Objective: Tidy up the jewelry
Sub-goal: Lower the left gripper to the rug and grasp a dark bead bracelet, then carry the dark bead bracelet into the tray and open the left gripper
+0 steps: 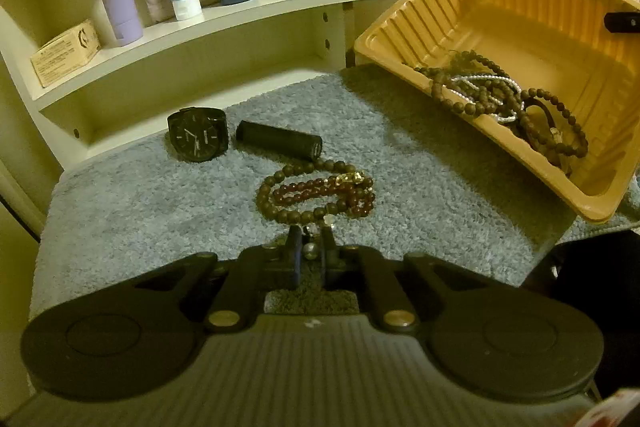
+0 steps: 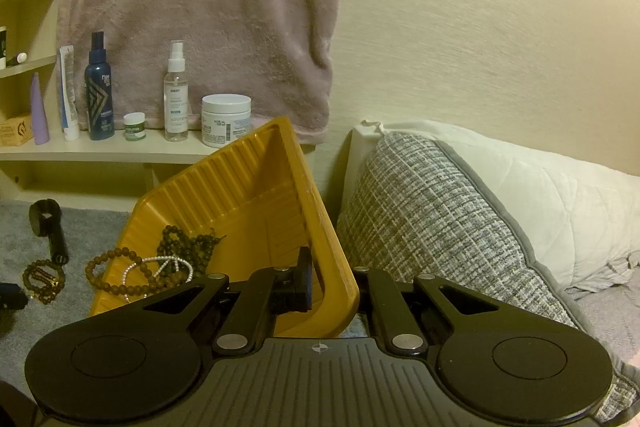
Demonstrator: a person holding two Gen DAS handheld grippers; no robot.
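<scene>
Two grippers in play. Left gripper (image 1: 311,239) sits low over the grey mat (image 1: 160,211), jaws drawn nearly together w/ only a narrow gap, pinching the near end of a bead bracelet pile (image 1: 316,193). A small silvery bead shows right between the fingers (image 1: 295,247), so the strand's near end is inside the jaws while the rest of the pile, brown & dark red beads plus a gold charm, lies just ahead of the tips on the mat.

Right gripper (image 2: 322,283) is clamped on the wall of the yellow tray (image 2: 316,227): one finger inside w/ its blue pad against the wall, the other outside, mostly hidden behind the rim. Tray is tilted, its gripped side raised, the opposite edge down on the mat. Inside it, a tangle of bracelets (image 1: 504,99), brown bead strands & a white one, is piled toward the low side.

Farther back on the mat, well apart from the left jaws: a black watch (image 1: 198,139) & a black tube (image 1: 278,145), lying side by side. Shelf (image 1: 248,11) behind holds bottles & jars. In the right wrist view a pink towel (image 2: 208,11) hangs on the wall and a checked pillow (image 2: 432,211) sits beside the tray.
</scene>
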